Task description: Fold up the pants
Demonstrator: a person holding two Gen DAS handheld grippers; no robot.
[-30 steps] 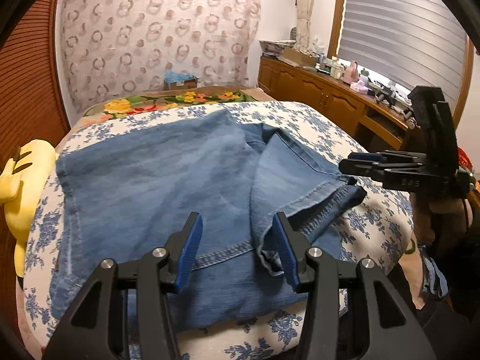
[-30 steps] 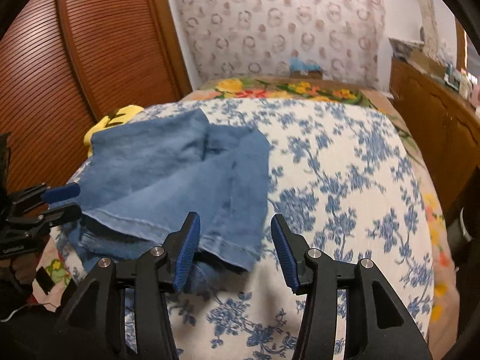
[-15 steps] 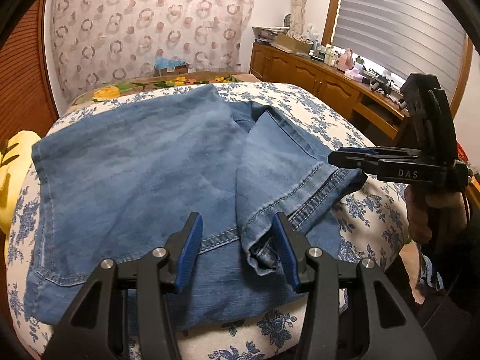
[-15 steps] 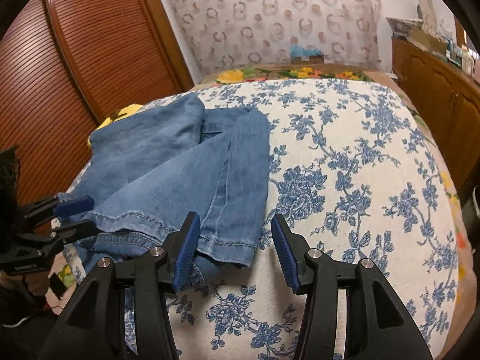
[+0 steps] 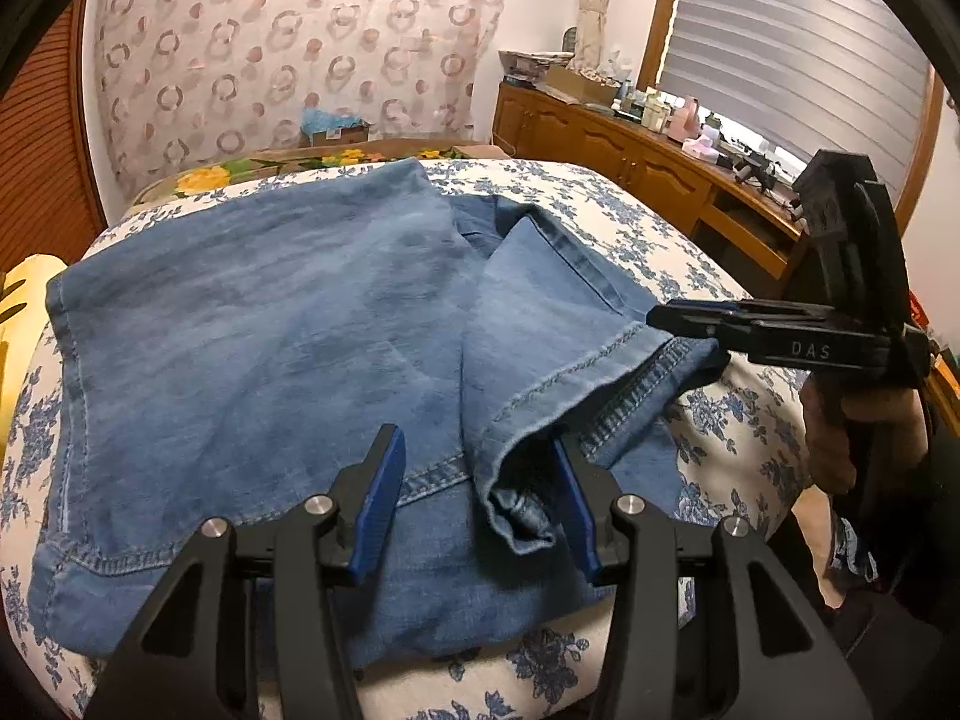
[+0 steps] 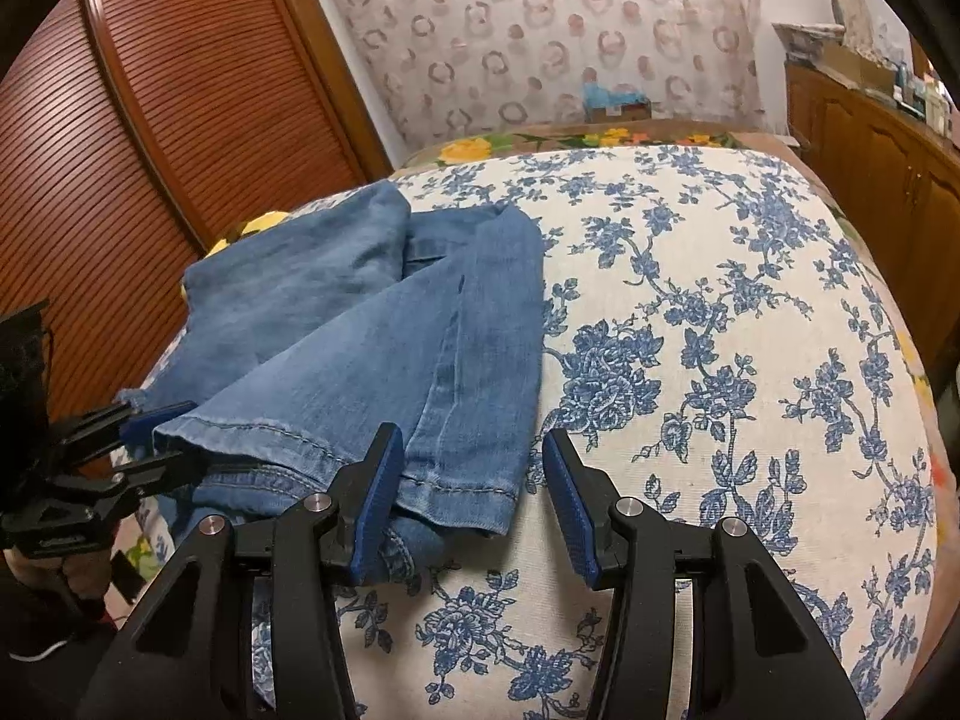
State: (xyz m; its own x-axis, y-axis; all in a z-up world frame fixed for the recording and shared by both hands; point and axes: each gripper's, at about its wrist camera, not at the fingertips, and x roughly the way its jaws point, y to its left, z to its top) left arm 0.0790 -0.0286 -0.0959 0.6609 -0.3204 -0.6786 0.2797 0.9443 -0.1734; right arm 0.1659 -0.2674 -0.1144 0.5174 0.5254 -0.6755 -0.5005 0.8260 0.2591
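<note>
Blue denim pants (image 5: 270,330) lie spread on the bed, one leg folded back so its hem (image 5: 576,384) lies near the front edge. My left gripper (image 5: 477,504) is open just above the front of the pants, with the bunched hem corner by its right finger. My right gripper (image 6: 468,498) is open over the leg hem (image 6: 450,480) at the bed's near edge. In the left wrist view the right gripper (image 5: 690,324) hovers at the hem's right corner. In the right wrist view the left gripper (image 6: 150,438) sits at the hem's left end.
The bed has a white cover with blue flowers (image 6: 720,360). A wooden slatted wardrobe (image 6: 150,120) stands to the left. A wooden dresser with clutter (image 5: 660,144) runs along the right under a blind. A yellow plush toy (image 5: 24,312) lies at the bed's left edge.
Both grippers have moved closer to the pants' near hems and lower. The jaws stay open. The pants have not visibly shifted.
</note>
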